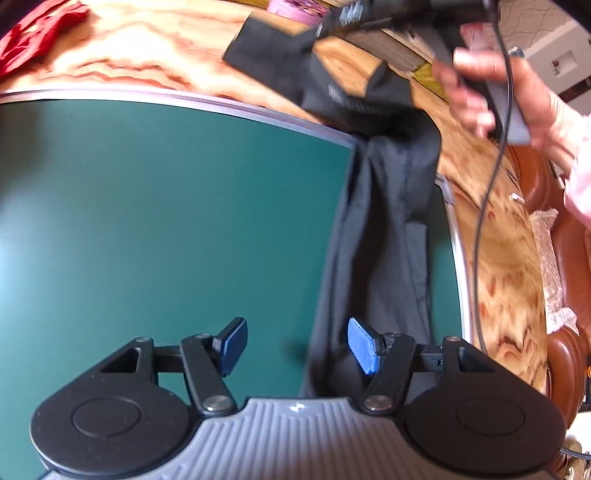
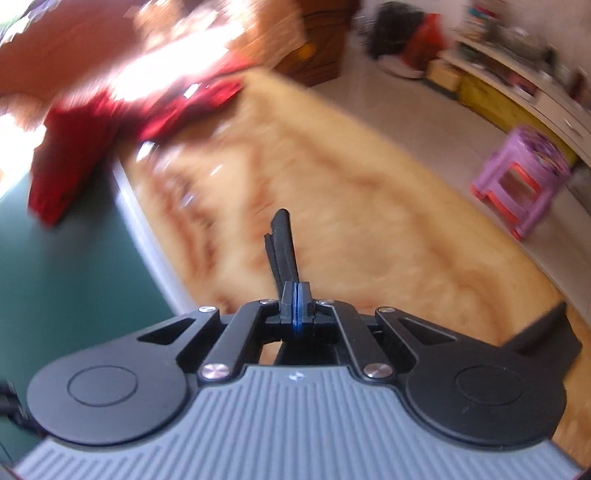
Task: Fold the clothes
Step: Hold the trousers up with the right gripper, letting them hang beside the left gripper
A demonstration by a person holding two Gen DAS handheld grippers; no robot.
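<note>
A black garment (image 1: 384, 229) hangs stretched over the right side of the green mat (image 1: 166, 221), lifted at its far end. My right gripper (image 1: 343, 18) holds that far end up at the top of the left wrist view. My left gripper (image 1: 297, 347) is open and empty, low over the mat, its right pad (image 1: 364, 345) beside the cloth's near end. In the right wrist view my right gripper (image 2: 297, 302) is shut on a fold of the black garment (image 2: 282, 247), which sticks up between the pads.
A red garment (image 2: 110, 129) lies heaped at the mat's far corner on the wooden table (image 2: 332, 206); it also shows in the left wrist view (image 1: 33, 37). A purple stool (image 2: 524, 177) stands on the floor. A brown leather seat (image 1: 561, 258) is right of the table.
</note>
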